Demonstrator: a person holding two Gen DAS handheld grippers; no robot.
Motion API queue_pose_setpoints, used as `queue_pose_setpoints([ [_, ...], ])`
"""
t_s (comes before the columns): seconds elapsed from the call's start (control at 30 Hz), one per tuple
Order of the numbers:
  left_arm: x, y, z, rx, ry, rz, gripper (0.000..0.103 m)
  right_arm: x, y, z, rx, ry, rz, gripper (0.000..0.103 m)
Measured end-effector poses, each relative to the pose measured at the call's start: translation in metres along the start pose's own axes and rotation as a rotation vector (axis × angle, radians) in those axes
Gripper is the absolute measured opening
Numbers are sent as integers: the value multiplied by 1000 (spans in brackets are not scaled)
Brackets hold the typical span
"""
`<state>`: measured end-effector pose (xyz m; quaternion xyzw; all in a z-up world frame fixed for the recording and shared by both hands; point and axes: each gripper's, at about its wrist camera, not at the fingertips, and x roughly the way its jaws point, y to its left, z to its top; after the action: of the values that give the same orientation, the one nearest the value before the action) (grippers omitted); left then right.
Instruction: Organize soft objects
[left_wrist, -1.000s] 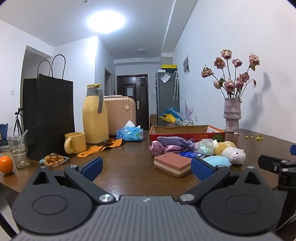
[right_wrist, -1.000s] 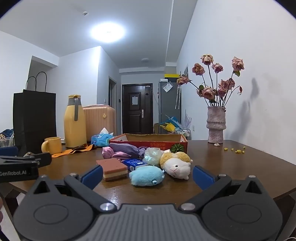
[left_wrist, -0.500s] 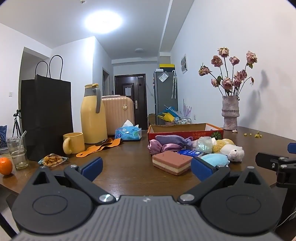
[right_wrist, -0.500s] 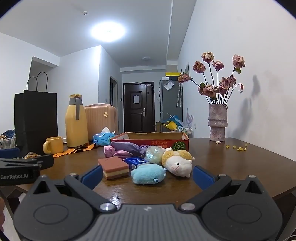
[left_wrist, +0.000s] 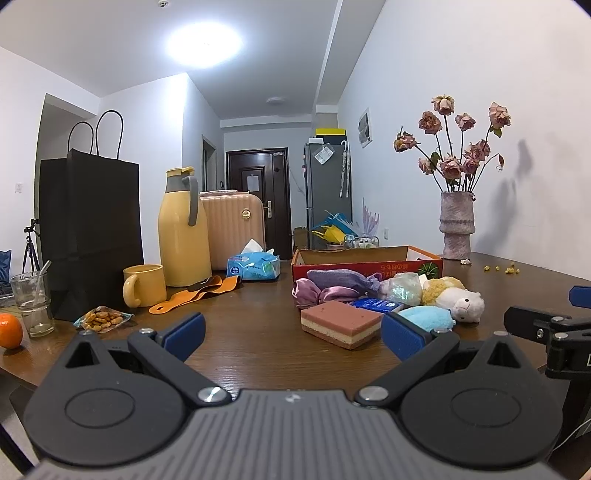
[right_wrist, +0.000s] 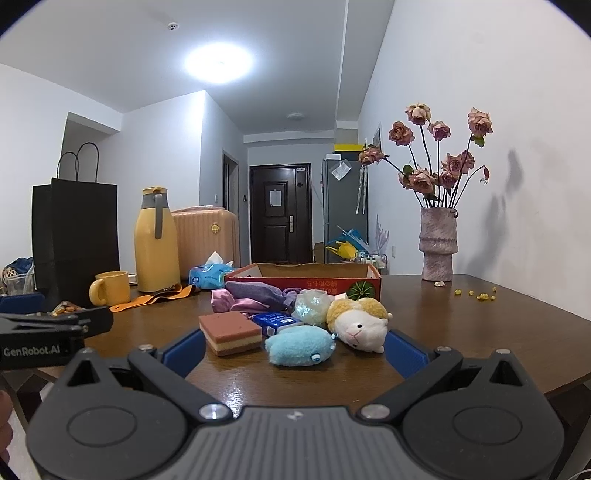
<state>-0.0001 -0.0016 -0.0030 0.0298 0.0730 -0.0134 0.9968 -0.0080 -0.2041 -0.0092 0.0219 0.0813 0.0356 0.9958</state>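
A heap of soft things lies on the brown table in front of a red cardboard box (right_wrist: 303, 280): a layered pink sponge (right_wrist: 229, 331), a blue plush (right_wrist: 300, 345), a white and yellow sheep plush (right_wrist: 360, 325), a blue packet (right_wrist: 276, 320), a clear crumpled bag (right_wrist: 313, 306) and purple cloths (right_wrist: 251, 295). My right gripper (right_wrist: 295, 349) stands open just short of the blue plush and holds nothing. My left gripper (left_wrist: 293, 332) is open too, left of the sponge (left_wrist: 340, 323), empty. The box (left_wrist: 365, 264) sits behind the heap.
On the left stand a yellow mug (left_wrist: 144, 284), a yellow thermos jug (left_wrist: 181, 232), a black paper bag (left_wrist: 90, 229), a tissue pack (left_wrist: 253, 266), an orange strap (left_wrist: 195, 291), a snack packet (left_wrist: 101, 318), a glass (left_wrist: 31, 301) and an orange (left_wrist: 9, 330). A vase of dried roses (left_wrist: 456, 225) stands at the far right.
Both grippers have edged forward toward the heap and tilted slightly, so the objects sit a bit larger. Both stay open and empty; nothing on the table has moved.
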Motion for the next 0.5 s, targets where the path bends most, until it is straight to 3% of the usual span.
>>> queue_pose_setpoints([
  [0.5, -1, 0, 0, 2, -1, -1, 103, -1, -3, -1, 20, -1, -7, 103],
])
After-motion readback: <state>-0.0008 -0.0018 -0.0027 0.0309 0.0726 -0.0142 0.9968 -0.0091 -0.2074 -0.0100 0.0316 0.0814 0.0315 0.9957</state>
